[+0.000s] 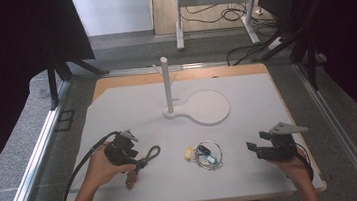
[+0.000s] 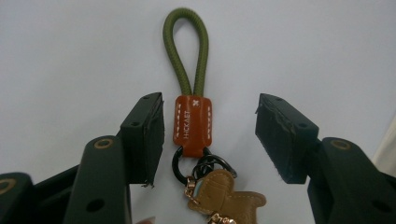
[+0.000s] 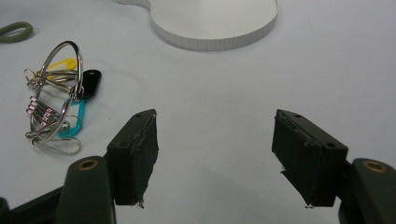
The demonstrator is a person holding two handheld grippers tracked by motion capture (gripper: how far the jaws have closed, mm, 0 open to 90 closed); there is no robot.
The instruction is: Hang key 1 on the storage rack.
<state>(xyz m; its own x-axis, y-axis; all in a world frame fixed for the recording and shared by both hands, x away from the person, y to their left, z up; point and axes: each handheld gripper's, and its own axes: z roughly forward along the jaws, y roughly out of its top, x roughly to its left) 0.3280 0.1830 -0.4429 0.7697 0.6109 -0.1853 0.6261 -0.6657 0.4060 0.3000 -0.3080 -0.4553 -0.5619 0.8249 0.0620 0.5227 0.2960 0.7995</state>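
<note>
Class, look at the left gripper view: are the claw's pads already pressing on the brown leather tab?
No: the brown leather tab lies between the left claw's pads with gaps either side.

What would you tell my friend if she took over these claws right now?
Left claw: open, jaws either side of the brown leather tab of the green-loop keychain, pads not yet pressing on it.
Right claw: open, nothing between its jaws, low over the white mat.
Things: the keychain lies flat near the left hand; a bunch of key rings with yellow, black and teal tags lies mid-mat; the white peg stand is at the back with nothing hung on it.
Done: the left claw is lined up on the tab.
Left: probably close on the tab and lift.
</note>
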